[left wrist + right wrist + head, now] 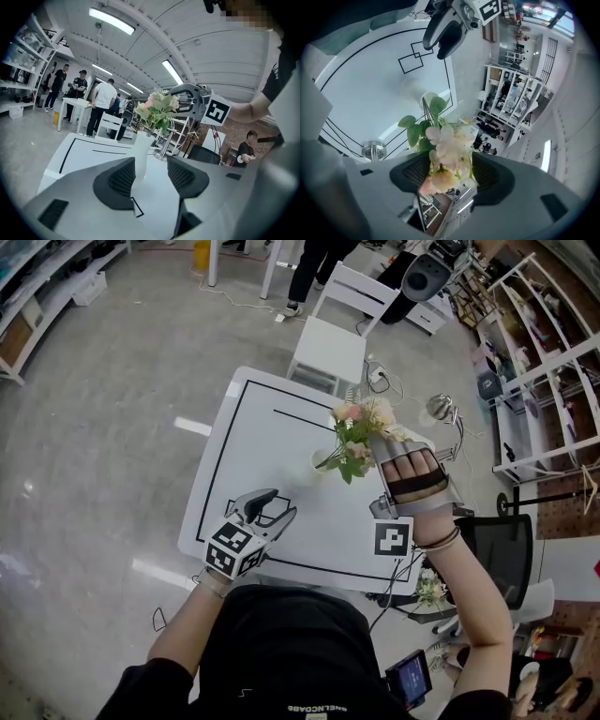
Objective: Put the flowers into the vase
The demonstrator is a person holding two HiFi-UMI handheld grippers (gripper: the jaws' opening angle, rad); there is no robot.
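The table (pixel 246 437) is viewed steeply from above by the head view. The left gripper view is directed almost level past the jaws of the left gripper (pixel 151 165) toward the vase (pixel 140 152) ahead. The right gripper view is held close behind the flowers (pixel 446 150) between the jaws of the right gripper (pixel 451 169). Vase and flowers are shared by all views.
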